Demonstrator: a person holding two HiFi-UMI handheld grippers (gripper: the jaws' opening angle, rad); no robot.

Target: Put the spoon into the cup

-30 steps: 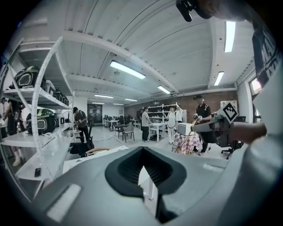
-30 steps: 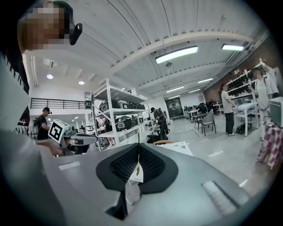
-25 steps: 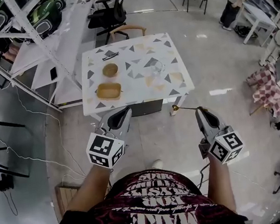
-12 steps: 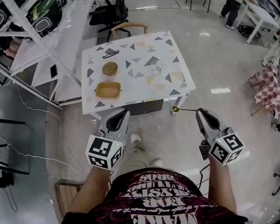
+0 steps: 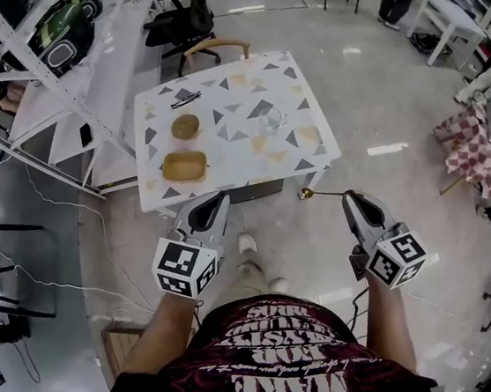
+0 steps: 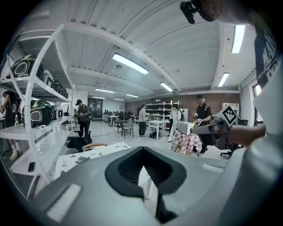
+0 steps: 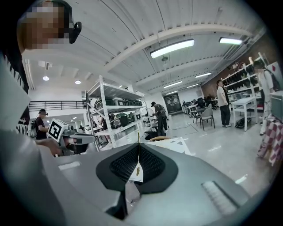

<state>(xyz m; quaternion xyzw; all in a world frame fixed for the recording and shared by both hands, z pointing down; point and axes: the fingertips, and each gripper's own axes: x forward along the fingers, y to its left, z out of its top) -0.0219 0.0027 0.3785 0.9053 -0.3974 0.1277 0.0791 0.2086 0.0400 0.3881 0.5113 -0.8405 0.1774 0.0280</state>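
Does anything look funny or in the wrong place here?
Only the spoon. It isn't on the table: the right gripper pinches its handle, and it pokes out sideways above the floor, short of the table. The cup, round bowl and dish on the table show no spill, though they look small.

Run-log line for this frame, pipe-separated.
right gripper: shut on spoon | left gripper: shut, empty | cup: on table, ahead of both grippers | spoon: in air, not yet in cup
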